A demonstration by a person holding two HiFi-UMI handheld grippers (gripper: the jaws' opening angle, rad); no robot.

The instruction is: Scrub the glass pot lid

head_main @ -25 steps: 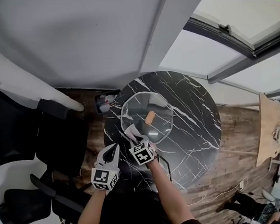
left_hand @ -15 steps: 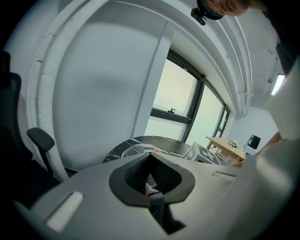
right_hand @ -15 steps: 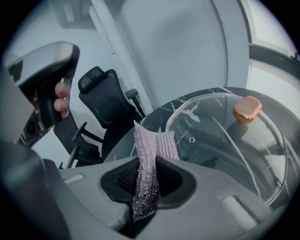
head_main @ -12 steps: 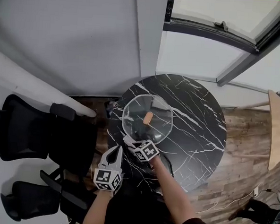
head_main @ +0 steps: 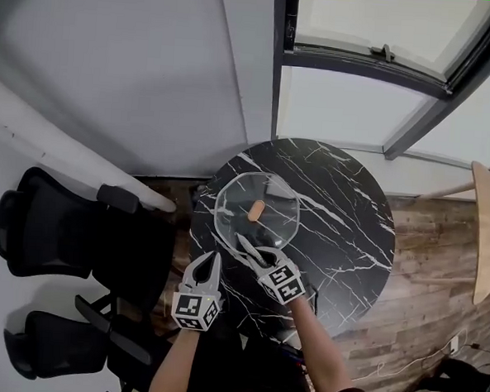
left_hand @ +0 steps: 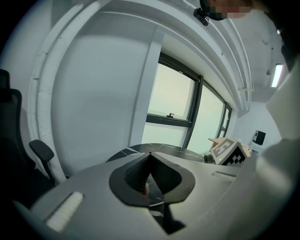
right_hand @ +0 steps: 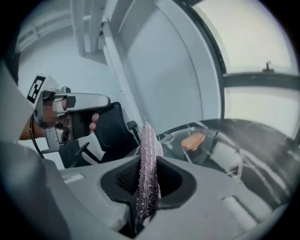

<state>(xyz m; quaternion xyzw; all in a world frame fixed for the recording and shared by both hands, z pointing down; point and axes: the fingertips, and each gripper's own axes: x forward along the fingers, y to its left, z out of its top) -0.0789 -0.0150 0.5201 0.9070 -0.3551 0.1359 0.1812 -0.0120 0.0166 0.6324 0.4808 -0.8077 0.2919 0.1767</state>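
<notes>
You held the right gripper (right_hand: 149, 164) with its jaws pressed together on one thin sparkling scrub cloth (right_hand: 148, 136). The cloth stood upright between the jaws with its free edge pointing forward, I think so that this edge could meet the glass first.

The glass pot lid (head_main: 269, 227) lay flat on the round black marble table (head_main: 342, 230), on the side of the table nearer to the wall, with its brown knob (head_main: 257, 208) upward. In this position the whole upper face was free for scrubbing. In the head view the tip of the cloth was at the near rim of the lid, but I cannot tell if it touched the glass.

Your left gripper (left_hand: 150, 157) was beside the right one, just before the near edge of the table. Its jaws were together with nothing between them, and it was apart from the lid. Probably it waited to steady the lid.

By count: one lid with one knob, one cloth, two grippers, and two black office chairs (head_main: 52, 229) at the left of the table.
</notes>
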